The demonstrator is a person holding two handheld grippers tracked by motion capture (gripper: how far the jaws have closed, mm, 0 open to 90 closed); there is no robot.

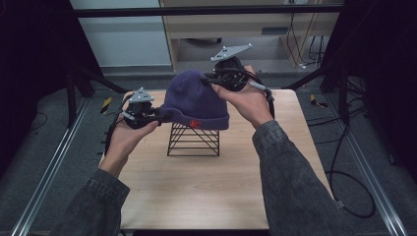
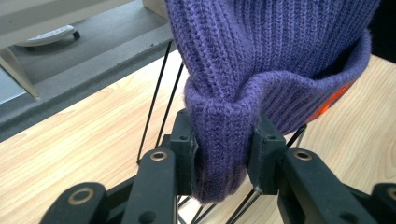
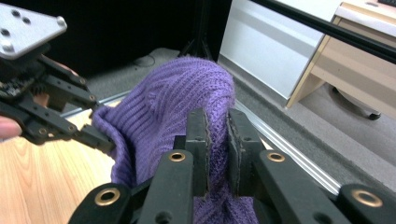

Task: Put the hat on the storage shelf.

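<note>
Both grips pinching the purple beanie (image 1: 194,101): left gripper (image 1: 160,118) on cuff, right gripper (image 1: 209,78) on crown. It sits over the wire stand (image 1: 193,140) near table's (image 1: 206,191) far edge, stand directly below.

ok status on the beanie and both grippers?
Left gripper shut on the beanie cuff; right gripper shut on its crown. Beanie draped over the wire stand. Nothing in the way.
</note>
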